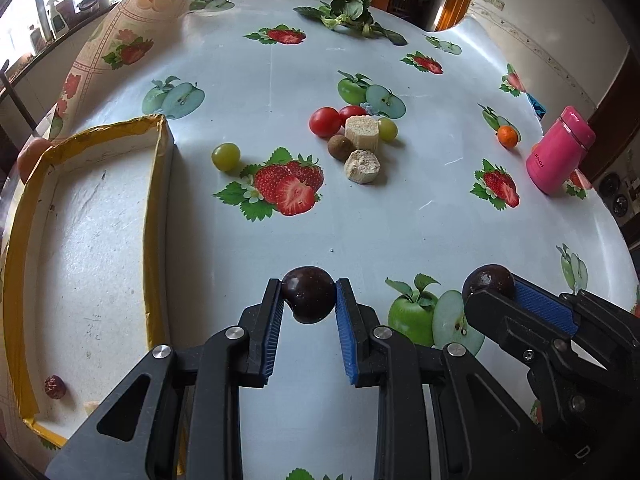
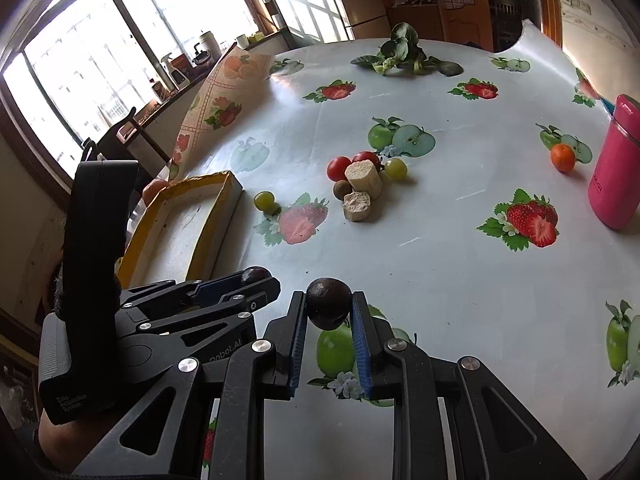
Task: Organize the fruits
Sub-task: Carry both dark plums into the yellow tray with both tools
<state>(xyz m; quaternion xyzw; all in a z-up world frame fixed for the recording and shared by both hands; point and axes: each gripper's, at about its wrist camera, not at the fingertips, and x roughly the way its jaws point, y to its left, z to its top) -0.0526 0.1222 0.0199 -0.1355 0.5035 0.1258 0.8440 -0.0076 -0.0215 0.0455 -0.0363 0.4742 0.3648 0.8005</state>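
Left gripper (image 1: 308, 300): jaws clamp dark plum (image 1: 308, 294), angled down over table (image 1: 280, 240).
Right gripper (image 2: 329, 310): jaws clamp second plum (image 2: 329, 307).
Writing: "robot.AI".

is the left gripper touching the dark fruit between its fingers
Touching. The left wrist view shows the left gripper with both blue pads pressed against the dark fruit.

Left tool (image 2: 256, 276) body reads "robot.AI", "Data Acquisition System"

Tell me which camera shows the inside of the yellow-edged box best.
The left wrist view. There the yellow-edged box lies close, its white floor open to view, with a small dark red fruit in its near corner. The right wrist view shows the box farther off, with the left gripper and its housing hiding the near end.
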